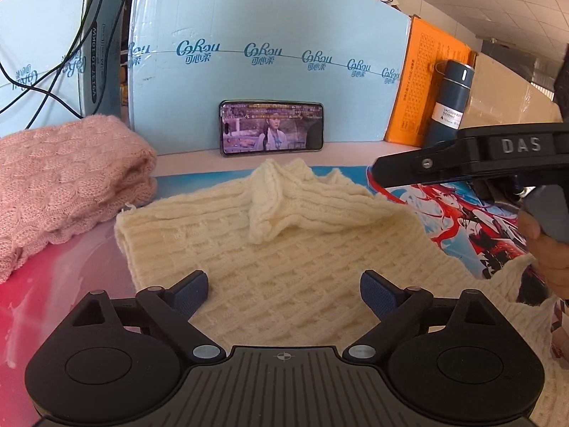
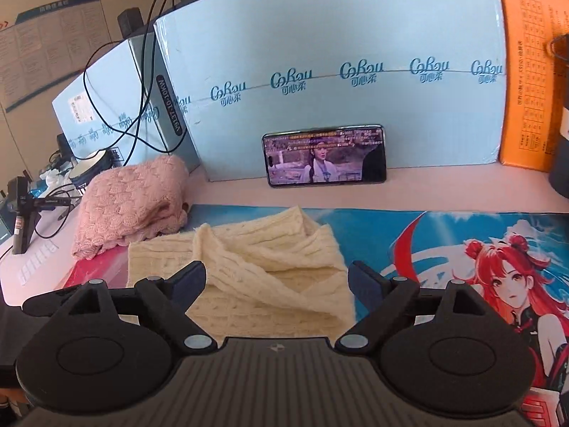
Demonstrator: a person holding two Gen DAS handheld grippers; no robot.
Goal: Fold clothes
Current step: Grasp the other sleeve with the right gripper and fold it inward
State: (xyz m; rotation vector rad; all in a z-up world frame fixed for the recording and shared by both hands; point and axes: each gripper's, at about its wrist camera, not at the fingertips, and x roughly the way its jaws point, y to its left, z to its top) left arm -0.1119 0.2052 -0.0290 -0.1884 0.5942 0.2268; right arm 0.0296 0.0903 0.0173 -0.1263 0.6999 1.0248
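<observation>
On the printed anime desk mat (image 2: 444, 235) lies the cream cable-knit sweater (image 1: 284, 249), partly folded, w/ both ribbed sleeves crossed over its far half; a folded pink knit sweater (image 1: 64, 185) sits just beside it on the left, apparently already done.

Left gripper (image 1: 284, 286) hangs over the near part of the cream knit, fingers spread wide, holding nothing; right gripper (image 2: 277, 281) likewise spread and empty in its own view, w/ the sleeve bundle framed between its blue pads (image 2: 188, 281). From the left view the right tool's black body reaches in over the mat's right side; a loose cream edge lies near the person's hand there, though I can't tell whether it is touching.

Judgement: sleeves are in, so the next fold is prob. near hem up to collar. To do it well: pinch both near corners at matching spots; bite through all layers, since thick knit slips; lift low and level so the crossed sleeves don't slide out; lay the hem square to the far edge, then smooth. Keep clear of the phone (image 2: 325, 156) propped against the pale blue cardboard box (image 2: 338, 35).
</observation>
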